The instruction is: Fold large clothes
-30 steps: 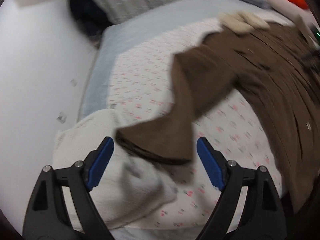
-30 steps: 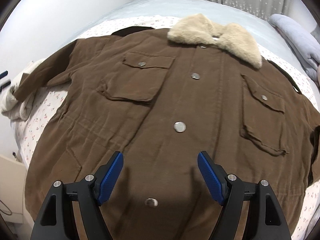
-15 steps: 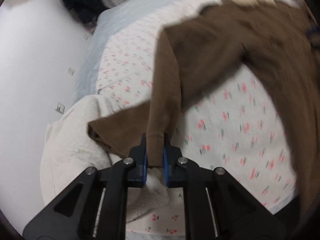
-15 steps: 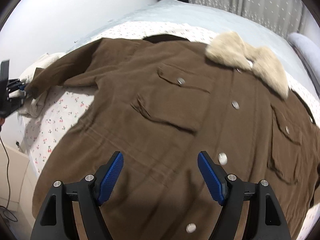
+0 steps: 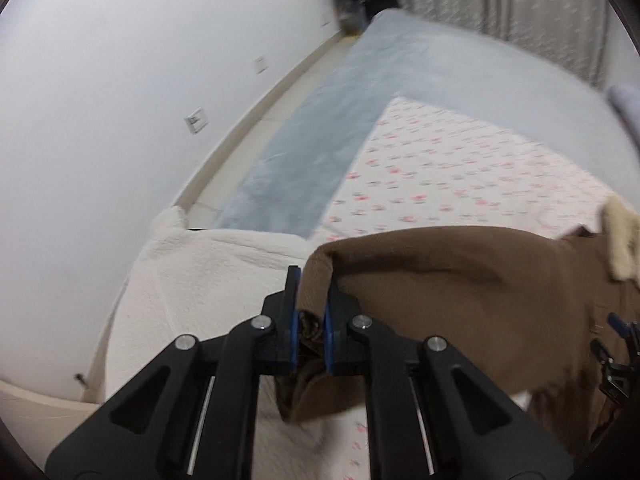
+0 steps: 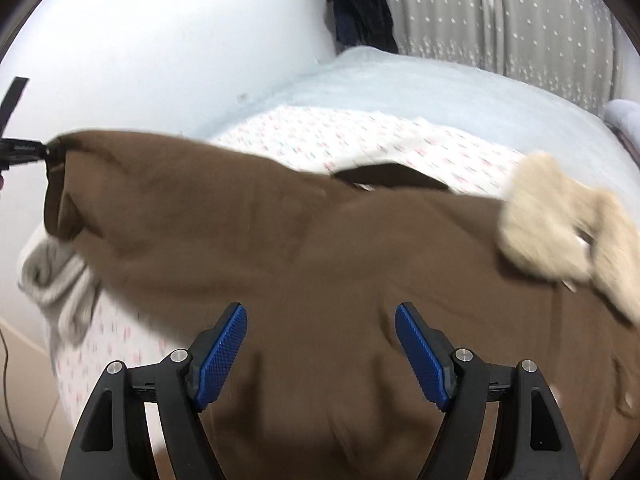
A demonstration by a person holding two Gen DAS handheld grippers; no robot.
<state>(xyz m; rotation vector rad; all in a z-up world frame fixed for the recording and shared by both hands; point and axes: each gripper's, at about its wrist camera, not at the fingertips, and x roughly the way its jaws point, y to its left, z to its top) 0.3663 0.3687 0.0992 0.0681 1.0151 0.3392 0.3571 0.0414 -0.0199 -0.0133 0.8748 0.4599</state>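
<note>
A brown corduroy jacket [image 6: 328,264] with a cream fleece collar [image 6: 560,224] lies on a bed. My left gripper [image 5: 311,312] is shut on the cuff of the jacket's sleeve [image 5: 440,264] and holds it lifted off the bed; that sleeve also shows in the right wrist view [image 6: 132,184], stretched toward the left gripper [image 6: 24,152] at the frame's left edge. My right gripper [image 6: 321,354] is open and empty, hovering just above the jacket's body. The collar also shows at the right edge of the left wrist view [image 5: 620,240].
The bed has a floral sheet [image 5: 460,168] over a pale blue cover [image 5: 400,72]. A cream garment [image 5: 192,288] lies at the bed's left corner, seen also in the right wrist view [image 6: 56,276]. A white wall [image 5: 100,80] runs along the left; grey curtains [image 6: 500,12] and dark clothes [image 6: 360,4] hang behind.
My left gripper closed on the sleeve cuff and has raised it off the bed, carrying it toward the jacket body. My right gripper stayed open and shifted left over the jacket.
</note>
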